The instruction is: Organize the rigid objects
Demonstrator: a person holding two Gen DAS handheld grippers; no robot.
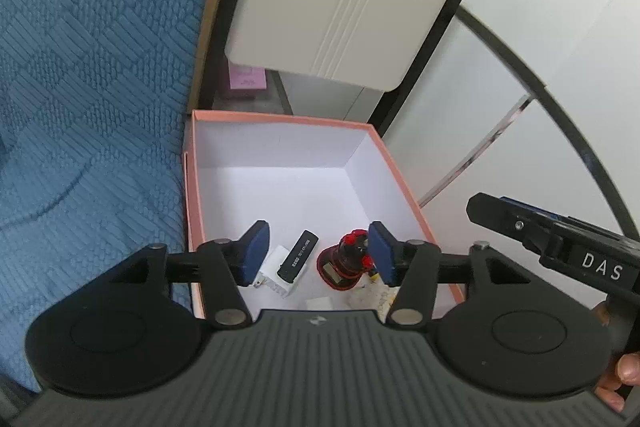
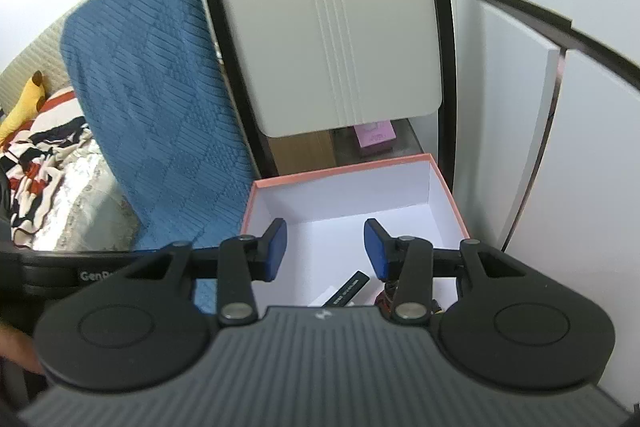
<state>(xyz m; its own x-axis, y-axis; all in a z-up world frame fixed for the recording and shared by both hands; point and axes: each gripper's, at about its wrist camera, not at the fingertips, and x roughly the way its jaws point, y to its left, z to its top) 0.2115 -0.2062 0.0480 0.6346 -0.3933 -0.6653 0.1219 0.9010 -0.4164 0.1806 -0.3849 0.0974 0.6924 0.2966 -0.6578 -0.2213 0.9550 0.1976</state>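
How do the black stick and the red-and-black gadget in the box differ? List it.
Colour: the black stick is all black with pale lettering; the gadget is black with red knobs and a red rim.
Shape: the stick is a slim bar; the gadget is rounded, with a wide base.
Pose: the stick lies flat; the gadget stands up.
Both sit at the near end of the box.

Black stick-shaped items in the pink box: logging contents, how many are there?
1. The black stick lies near the box's front, resting on a white adapter; more may hide behind the hand-held gripper.
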